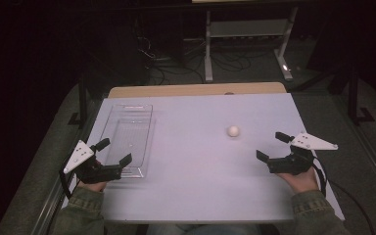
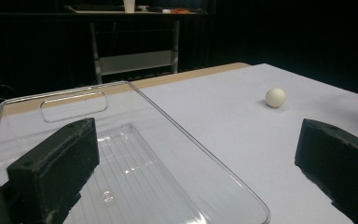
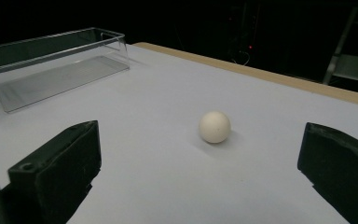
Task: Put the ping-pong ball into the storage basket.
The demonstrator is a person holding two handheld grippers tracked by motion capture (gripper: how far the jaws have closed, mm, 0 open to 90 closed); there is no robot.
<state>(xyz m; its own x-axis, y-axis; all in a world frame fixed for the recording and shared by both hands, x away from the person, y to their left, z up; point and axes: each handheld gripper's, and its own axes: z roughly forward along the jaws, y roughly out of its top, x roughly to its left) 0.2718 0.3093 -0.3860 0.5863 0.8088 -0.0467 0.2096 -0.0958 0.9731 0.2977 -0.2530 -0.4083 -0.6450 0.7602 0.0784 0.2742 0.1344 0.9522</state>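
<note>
The small white ball point(image 1: 233, 130), probably light and prone to rolling, wants a centered pinch; right gripper point(image 1: 272, 146) and left gripper point(image 1: 114, 151) gape wide, empty.

right gripper point(image 3: 200, 186): jaws wide apart, empty | white ball point(image 3: 214, 126): on desk point(image 3: 168, 186), ahead between jaws | clear tray point(image 3: 51, 60): far left

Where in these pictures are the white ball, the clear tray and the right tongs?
white ball point(image 3: 214, 126): right gripper view, middle of its front face.
clear tray point(image 1: 147, 131): high view, its right wall.
right tongs point(image 1: 274, 145): high view, open gap midway between the fingertips.
</note>
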